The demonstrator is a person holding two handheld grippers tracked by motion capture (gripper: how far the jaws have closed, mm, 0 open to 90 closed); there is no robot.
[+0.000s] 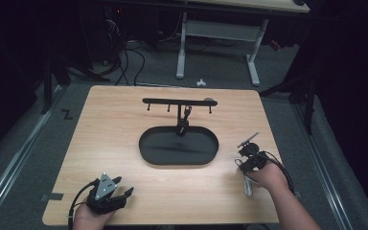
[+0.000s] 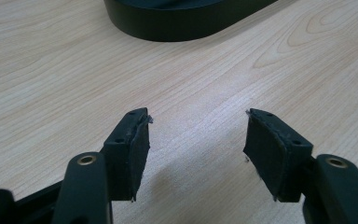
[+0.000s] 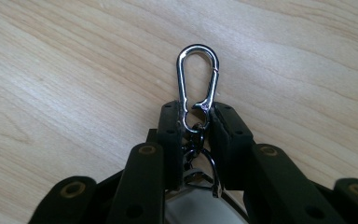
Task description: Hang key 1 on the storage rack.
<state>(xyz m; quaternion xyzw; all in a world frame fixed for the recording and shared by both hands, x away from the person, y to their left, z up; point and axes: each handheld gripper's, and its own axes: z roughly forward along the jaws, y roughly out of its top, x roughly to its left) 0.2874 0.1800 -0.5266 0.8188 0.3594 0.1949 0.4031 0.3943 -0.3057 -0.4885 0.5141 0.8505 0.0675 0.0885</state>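
- You work at a light wooden table (image 1: 124, 120) in a dark room; a black oval tray (image 1: 148, 153) lies mid-table, with a black hook rack (image 1: 172, 101) rising from it.
- Your right gripper (image 3: 196, 122) pinches a silver carabiner clip (image 3: 196, 74) by its lower end, near the table's right edge, right of the tray.
- Your left gripper (image 2: 196, 140) sits spread over bare wood at the near left, holding nothing.

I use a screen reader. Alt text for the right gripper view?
The right gripper pinches the lower end of a silver clip between its black jaws, loop pointing away, over a pale wooden table.
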